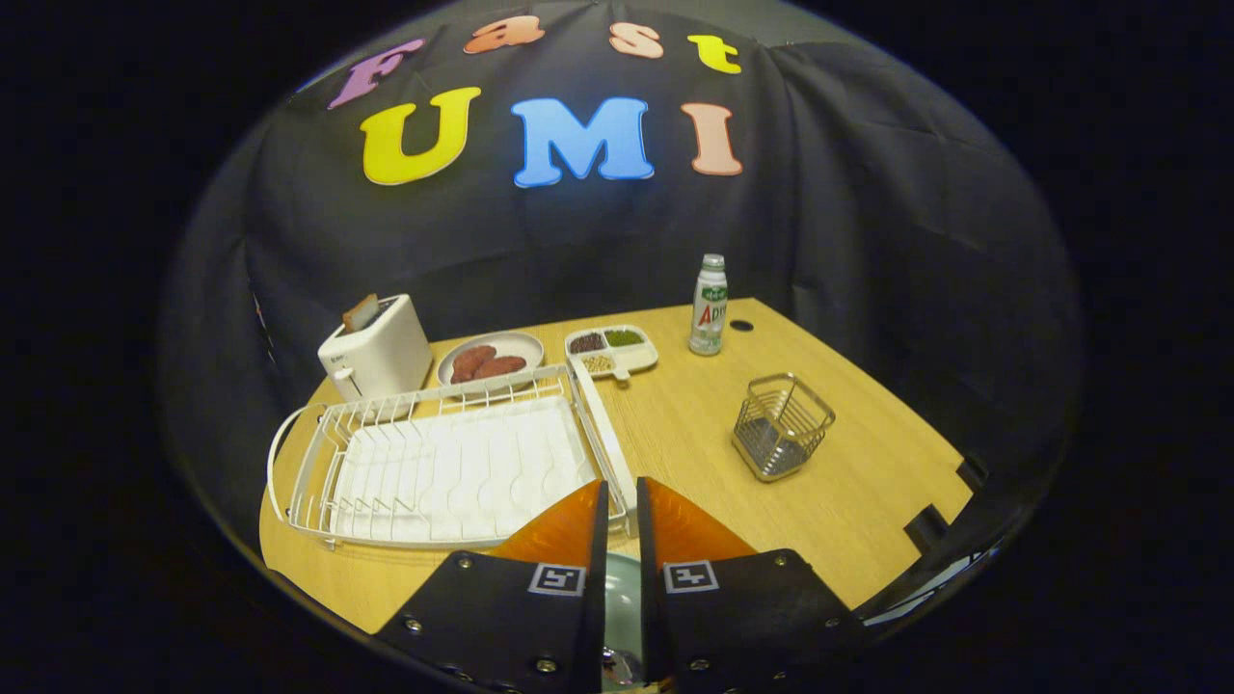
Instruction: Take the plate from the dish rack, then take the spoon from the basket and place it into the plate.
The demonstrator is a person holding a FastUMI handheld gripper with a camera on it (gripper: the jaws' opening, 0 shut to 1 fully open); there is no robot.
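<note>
My gripper [622, 487] hangs above the table's near edge with its fingers drawn close, a narrow slit left between them. Through that slit I see a pale green plate [623, 600] lying below. Low in the slit a shiny metal piece, the spoon [617, 665], sits clamped between the fingers; most of it is hidden. The white wire dish rack [600, 416] stands just ahead and to the left of the fingertips, with no dishes in it. The small wire basket [781, 426] stands beyond the fingers to the right, and nothing shows inside it.
Behind the rack are a white toaster [378, 352] with bread in it, a plate of brownish-red food [490, 359] and a divided dish of grains [611, 349]. A small bottle [710, 304] stands farther back. Bare wooden tabletop [694, 434] lies between rack and basket.
</note>
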